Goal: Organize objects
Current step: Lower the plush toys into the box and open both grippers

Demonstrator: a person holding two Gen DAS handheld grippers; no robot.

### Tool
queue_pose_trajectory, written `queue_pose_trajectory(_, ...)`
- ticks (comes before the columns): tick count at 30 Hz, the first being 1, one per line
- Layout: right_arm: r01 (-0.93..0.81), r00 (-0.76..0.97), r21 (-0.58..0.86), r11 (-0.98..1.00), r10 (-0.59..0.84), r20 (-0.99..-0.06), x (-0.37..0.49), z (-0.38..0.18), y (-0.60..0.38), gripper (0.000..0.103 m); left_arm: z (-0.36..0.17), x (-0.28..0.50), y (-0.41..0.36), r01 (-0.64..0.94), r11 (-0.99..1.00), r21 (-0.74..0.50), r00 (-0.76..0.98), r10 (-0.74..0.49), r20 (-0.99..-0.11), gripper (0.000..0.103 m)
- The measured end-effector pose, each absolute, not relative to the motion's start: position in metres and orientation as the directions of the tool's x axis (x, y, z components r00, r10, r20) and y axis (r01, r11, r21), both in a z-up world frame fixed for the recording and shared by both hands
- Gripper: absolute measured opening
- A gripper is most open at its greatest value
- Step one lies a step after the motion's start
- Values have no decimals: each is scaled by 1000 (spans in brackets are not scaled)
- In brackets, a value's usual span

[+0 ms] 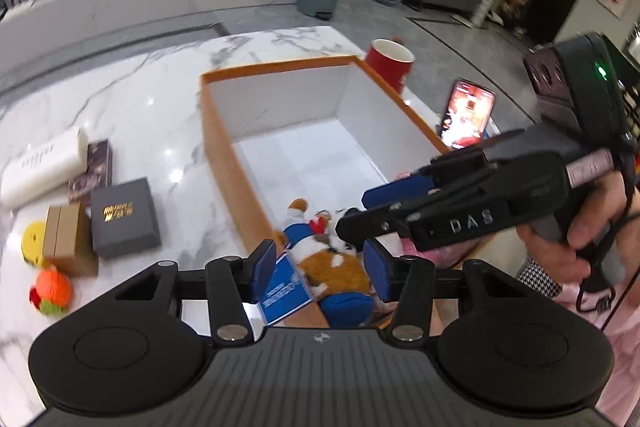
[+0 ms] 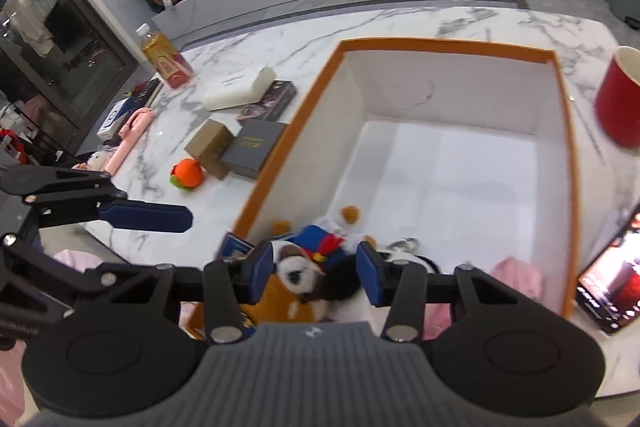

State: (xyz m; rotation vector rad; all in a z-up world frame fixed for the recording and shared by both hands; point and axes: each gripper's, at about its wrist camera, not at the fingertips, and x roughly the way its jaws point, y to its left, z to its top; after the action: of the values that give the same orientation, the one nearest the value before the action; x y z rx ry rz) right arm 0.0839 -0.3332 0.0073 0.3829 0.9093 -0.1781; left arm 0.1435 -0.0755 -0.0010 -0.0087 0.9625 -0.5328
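An open orange-rimmed box [image 1: 224, 155] [image 2: 568, 155] with white walls stands on the marble table. A brown-and-white plush toy in blue clothes [image 1: 332, 259] [image 2: 304, 267] lies at the box's near end, beside a blue card [image 1: 286, 291]. My left gripper [image 1: 320, 267] is open, its fingers either side of the plush and just above it. My right gripper [image 2: 316, 267] is open over the plush's head; in the left wrist view it [image 1: 360, 215] reaches in from the right. A pink item [image 2: 516, 275] lies in the box's near right corner.
Left of the box lie a dark grey box [image 1: 124, 217] [image 2: 254, 149], a brown box [image 1: 66, 239] [image 2: 208, 147], a white case [image 1: 40, 167] [image 2: 240, 91], an orange knitted toy [image 1: 52, 291] [image 2: 188, 174] and a bottle [image 2: 164, 57]. A red cup [image 1: 388, 63] [image 2: 618, 99] and a lit phone [image 1: 466, 113] [image 2: 612, 283] are right.
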Motion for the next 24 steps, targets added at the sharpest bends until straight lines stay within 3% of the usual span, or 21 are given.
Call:
queue_pose_trajectory(4,305,598,249,919,19,-801,95,-2,-324,49,-7,148,-64,377,881,-284,448,-442,-777,55)
queue_pose_trajectory(8,280,550,157,947,-24,-835,99,-12,-311,45,-13,153,-53,346,881,-323,442,-456,-772,55)
queue_pose_trajectory(11,253,506,94,963,-48,-861,99,-14,-306,25,-15,156,-47,334,868,-368,436,-488,-756,55)
queue_pose_trajectory(24,110,442,-92,990,-132,-887,111,-24,-282,25,-14,159,-41,310,876,-369,440,-476,-762,60)
